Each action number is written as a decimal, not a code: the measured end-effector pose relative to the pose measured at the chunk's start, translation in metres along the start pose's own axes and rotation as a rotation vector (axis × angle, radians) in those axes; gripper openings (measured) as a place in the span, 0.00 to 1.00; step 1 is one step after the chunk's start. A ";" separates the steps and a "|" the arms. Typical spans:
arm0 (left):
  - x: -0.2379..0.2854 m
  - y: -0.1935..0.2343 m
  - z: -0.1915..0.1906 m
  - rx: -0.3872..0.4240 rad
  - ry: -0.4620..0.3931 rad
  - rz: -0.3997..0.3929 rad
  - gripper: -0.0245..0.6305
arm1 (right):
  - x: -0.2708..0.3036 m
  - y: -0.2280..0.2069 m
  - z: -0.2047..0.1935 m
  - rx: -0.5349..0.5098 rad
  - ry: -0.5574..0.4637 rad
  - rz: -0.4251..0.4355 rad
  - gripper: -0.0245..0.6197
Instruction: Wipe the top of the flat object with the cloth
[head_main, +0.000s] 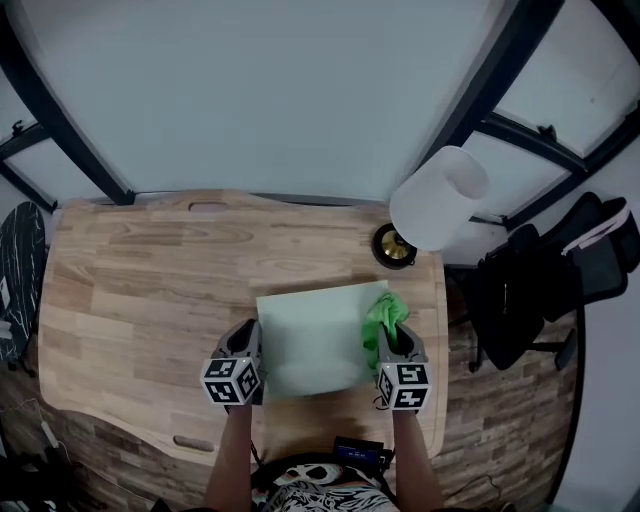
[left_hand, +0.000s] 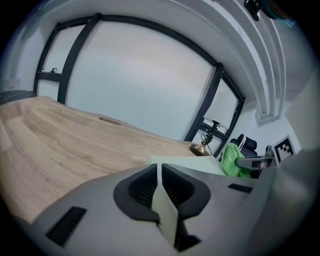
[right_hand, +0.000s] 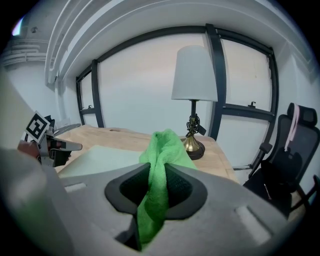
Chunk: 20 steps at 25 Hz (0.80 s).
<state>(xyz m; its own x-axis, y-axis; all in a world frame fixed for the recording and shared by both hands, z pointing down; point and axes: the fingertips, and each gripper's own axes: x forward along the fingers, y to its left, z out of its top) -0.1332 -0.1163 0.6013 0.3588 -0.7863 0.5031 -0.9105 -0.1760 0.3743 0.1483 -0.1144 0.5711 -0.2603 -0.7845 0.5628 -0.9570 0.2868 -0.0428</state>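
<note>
A pale green flat sheet (head_main: 315, 335) lies on the wooden desk (head_main: 150, 290) in the head view. My left gripper (head_main: 243, 345) is shut on the sheet's near left edge; in the left gripper view the thin sheet (left_hand: 167, 212) runs between the closed pads. My right gripper (head_main: 392, 340) is shut on a bright green cloth (head_main: 383, 315) that rests on the sheet's right edge. In the right gripper view the cloth (right_hand: 160, 170) bulges up out of the jaws, with the sheet (right_hand: 105, 157) to the left.
A lamp with a white shade (head_main: 437, 197) and brass base (head_main: 394, 247) stands at the desk's far right corner. A black office chair (head_main: 560, 270) is off the desk's right side. The desk's near edge lies just behind both grippers.
</note>
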 end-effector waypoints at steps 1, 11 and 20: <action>0.002 0.001 -0.003 -0.018 0.013 -0.010 0.06 | 0.004 -0.002 0.000 -0.006 0.008 -0.001 0.16; 0.014 0.001 -0.018 -0.107 0.061 -0.071 0.26 | 0.039 -0.009 0.000 -0.047 0.061 0.014 0.16; 0.015 0.000 -0.019 -0.118 0.069 -0.090 0.25 | 0.052 -0.012 -0.006 -0.034 0.123 0.034 0.16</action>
<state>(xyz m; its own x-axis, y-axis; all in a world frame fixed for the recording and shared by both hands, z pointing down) -0.1238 -0.1171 0.6241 0.4552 -0.7268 0.5143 -0.8449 -0.1702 0.5072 0.1465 -0.1553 0.6056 -0.2728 -0.7012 0.6587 -0.9426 0.3319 -0.0370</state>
